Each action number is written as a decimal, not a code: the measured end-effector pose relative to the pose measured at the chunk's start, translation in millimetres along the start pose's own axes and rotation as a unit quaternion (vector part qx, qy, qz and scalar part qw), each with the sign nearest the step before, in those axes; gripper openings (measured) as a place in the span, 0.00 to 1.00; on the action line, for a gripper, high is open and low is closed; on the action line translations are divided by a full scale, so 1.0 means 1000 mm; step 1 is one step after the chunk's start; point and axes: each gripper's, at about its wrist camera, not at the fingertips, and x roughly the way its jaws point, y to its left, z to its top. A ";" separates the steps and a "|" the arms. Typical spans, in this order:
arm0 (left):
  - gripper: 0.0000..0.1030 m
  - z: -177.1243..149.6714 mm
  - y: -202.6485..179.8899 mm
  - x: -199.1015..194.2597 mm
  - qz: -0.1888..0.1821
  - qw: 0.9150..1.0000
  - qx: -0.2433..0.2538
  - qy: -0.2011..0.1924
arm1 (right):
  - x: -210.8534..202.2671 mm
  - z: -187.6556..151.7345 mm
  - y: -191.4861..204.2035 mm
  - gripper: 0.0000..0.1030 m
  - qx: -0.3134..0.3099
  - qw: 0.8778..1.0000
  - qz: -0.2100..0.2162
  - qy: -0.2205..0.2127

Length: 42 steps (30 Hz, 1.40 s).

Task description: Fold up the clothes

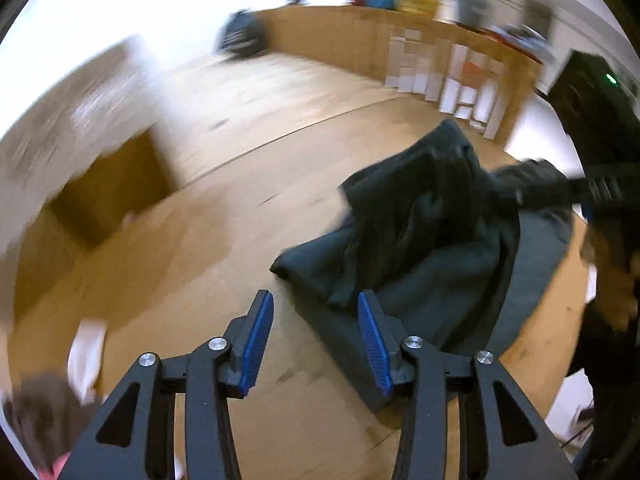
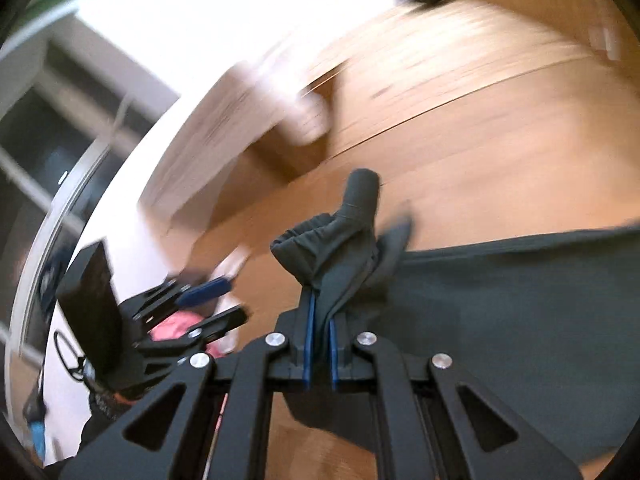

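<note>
Right gripper (image 2: 320,320) clamped on dark garment (image 2: 520,300), bunched hem above jaws. Left gripper (image 1: 316,336) apart, empty. Suggest: carry fold across table (image 1: 200,240) level, edges aligned.

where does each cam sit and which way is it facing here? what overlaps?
Left wrist: on the left hand-held gripper, angled down at the wooden table and dark garment; its own blue pads stand apart, empty; the right hand-held gripper enters from the right.
Right wrist: on the right hand-held gripper, angled down over the table, pads shut on a bunched fold of the garment; the left hand-held gripper shows at left.
Shared: garment, table, each other's gripper.
</note>
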 end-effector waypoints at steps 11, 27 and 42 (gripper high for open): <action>0.41 0.037 -0.165 0.104 -0.062 0.991 0.079 0.086 | -0.181 -0.041 -0.291 0.06 0.194 0.956 -0.204 -0.087; 0.41 0.013 -0.214 0.177 -0.076 0.972 0.093 0.202 | -0.226 -0.066 -0.304 0.30 0.208 0.942 -0.261 -0.046; 0.41 0.014 -0.138 0.155 -0.018 0.985 0.019 0.171 | -0.175 -0.005 -0.244 0.31 0.033 0.957 -0.286 0.022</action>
